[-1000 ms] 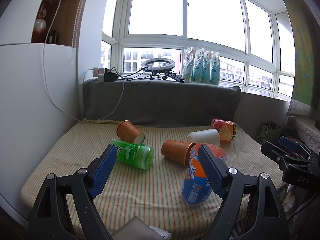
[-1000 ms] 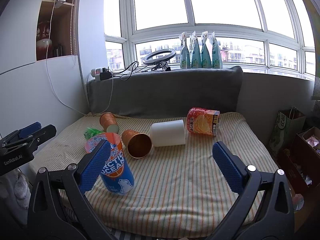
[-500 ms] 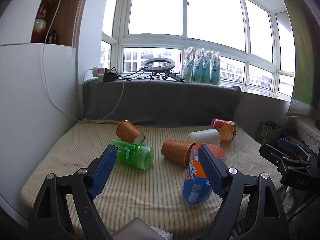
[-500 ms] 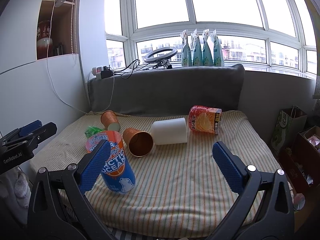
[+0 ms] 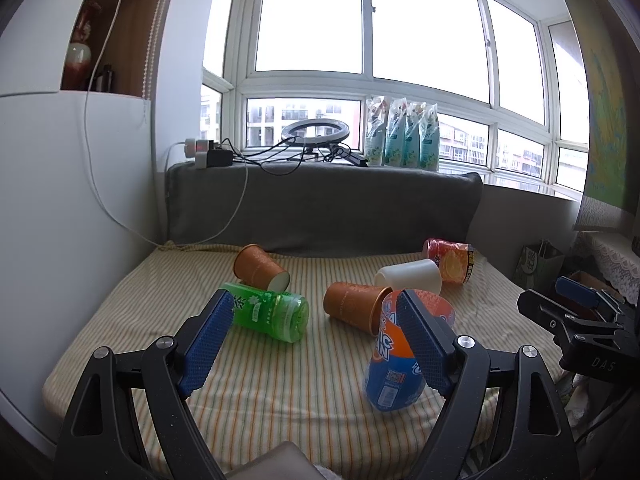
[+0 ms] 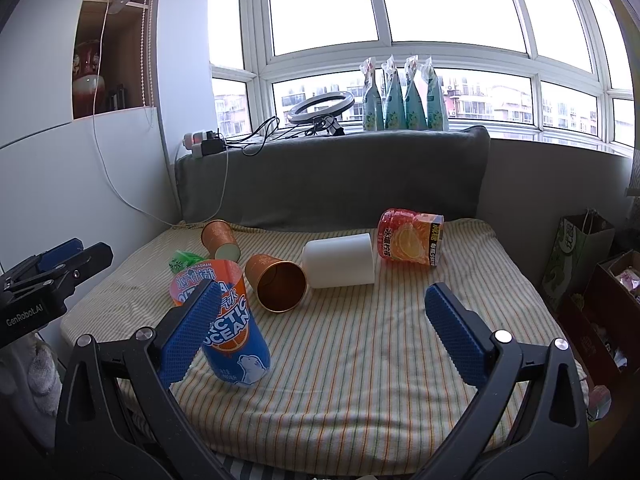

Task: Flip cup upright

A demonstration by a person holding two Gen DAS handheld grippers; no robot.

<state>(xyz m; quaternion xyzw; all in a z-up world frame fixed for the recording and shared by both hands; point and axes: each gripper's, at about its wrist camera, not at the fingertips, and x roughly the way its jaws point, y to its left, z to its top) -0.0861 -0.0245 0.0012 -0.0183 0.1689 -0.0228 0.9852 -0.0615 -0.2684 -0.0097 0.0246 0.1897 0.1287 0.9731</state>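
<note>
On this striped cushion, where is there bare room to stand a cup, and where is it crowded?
Free: the near right of the striped cushion, in front of the white cup and the red-orange cup, and the front strip near the green cup. Crowded: the centre-left, where the blue Arctic Ocean cup, the two copper cups and the green cup cluster.

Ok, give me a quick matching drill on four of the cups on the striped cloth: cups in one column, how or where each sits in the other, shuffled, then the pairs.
Cups:
1. blue and orange Arctic Ocean cup
2. white cup
3. green cup
4. red and orange cup

States:
A. lying on its side, farthest back on the right, near the grey cushion
B. standing with its mouth up, leaning a little
C. lying on its side between a copper cup and the red and orange one
D. lying on its side at the left

Pairs: 1-B, 2-C, 3-D, 4-A
</note>
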